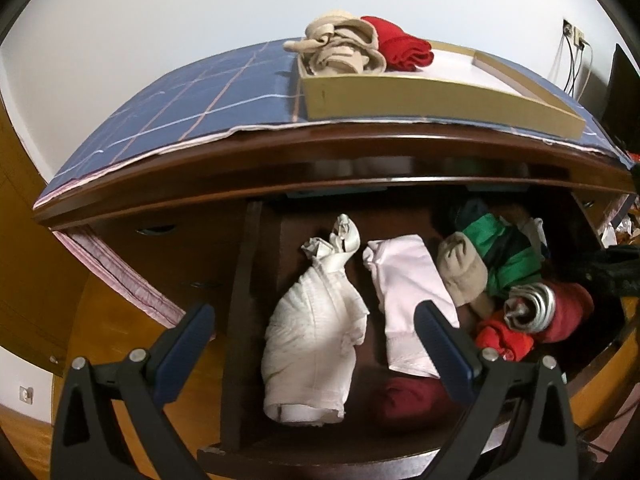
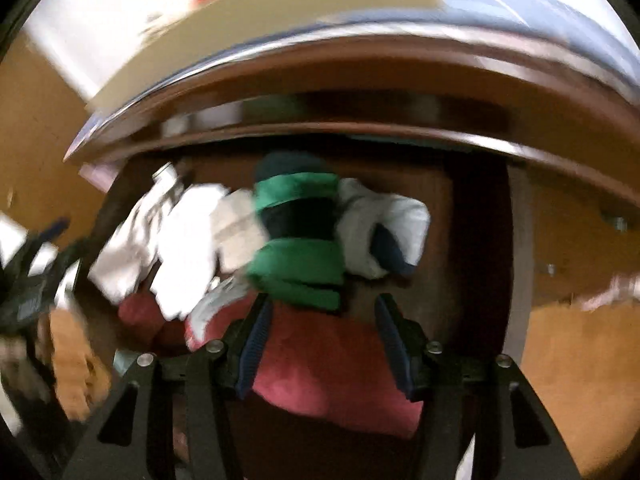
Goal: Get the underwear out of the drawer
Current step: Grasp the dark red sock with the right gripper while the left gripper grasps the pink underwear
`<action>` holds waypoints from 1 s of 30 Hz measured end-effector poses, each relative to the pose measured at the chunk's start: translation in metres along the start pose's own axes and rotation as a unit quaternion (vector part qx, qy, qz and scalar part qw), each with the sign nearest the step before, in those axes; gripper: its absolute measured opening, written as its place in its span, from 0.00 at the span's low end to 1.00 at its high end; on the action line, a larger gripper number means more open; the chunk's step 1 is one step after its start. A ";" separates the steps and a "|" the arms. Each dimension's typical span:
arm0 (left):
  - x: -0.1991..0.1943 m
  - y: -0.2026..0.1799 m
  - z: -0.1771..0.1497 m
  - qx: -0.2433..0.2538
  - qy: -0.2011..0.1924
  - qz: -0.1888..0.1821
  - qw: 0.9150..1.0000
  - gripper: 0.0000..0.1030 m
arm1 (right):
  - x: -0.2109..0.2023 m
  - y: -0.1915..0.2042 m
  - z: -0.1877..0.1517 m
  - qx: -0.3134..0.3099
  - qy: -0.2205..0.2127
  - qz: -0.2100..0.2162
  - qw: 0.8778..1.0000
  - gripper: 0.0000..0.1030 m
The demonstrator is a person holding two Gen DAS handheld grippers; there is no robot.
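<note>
The wooden drawer (image 1: 248, 320) stands open and holds several rolled and folded underwear pieces. A white padded piece (image 1: 312, 340) lies at the left, a pale pink folded piece (image 1: 404, 280) beside it. A beige roll (image 1: 464, 272), a green and navy roll (image 1: 500, 252) and red pieces (image 1: 560, 312) lie at the right. My left gripper (image 1: 316, 316) is open and empty, hovering over the white piece. The right wrist view is blurred. My right gripper (image 2: 324, 316) is open, its fingers either side of a dark red piece (image 2: 332, 364), just below the green roll (image 2: 298, 268).
A yellow tray (image 1: 440, 100) sits on the dresser top over a blue checked cloth (image 1: 192, 108); it holds a beige piece (image 1: 344, 48) and a red piece (image 1: 404, 46). A dark maroon piece (image 1: 412, 400) lies at the drawer front. Cables hang on the wall at the right.
</note>
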State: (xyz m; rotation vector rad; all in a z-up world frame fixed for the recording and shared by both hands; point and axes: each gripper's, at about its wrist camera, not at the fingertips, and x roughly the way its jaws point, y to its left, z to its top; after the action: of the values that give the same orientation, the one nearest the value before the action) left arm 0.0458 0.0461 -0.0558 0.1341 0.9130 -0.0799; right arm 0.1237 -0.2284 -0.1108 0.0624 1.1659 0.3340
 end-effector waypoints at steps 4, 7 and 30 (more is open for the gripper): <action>0.005 -0.002 -0.002 -0.006 0.013 -0.015 1.000 0.98 | 0.002 0.036 -0.013 -0.138 0.037 -0.029 0.989 0.54; 0.003 -0.004 -0.002 0.001 0.010 -0.013 1.000 0.98 | 0.013 0.046 -0.022 -0.196 0.073 -0.044 0.977 0.54; 0.032 -0.012 0.018 0.011 0.048 -0.028 0.998 0.98 | 0.024 0.007 -0.023 -0.124 0.165 0.105 0.973 0.28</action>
State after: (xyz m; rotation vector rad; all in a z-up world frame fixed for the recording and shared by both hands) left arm 0.0776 0.0313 -0.0710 0.1345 1.0123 -0.1372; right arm 0.1099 -0.2179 -0.1399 -0.0935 1.4403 0.6947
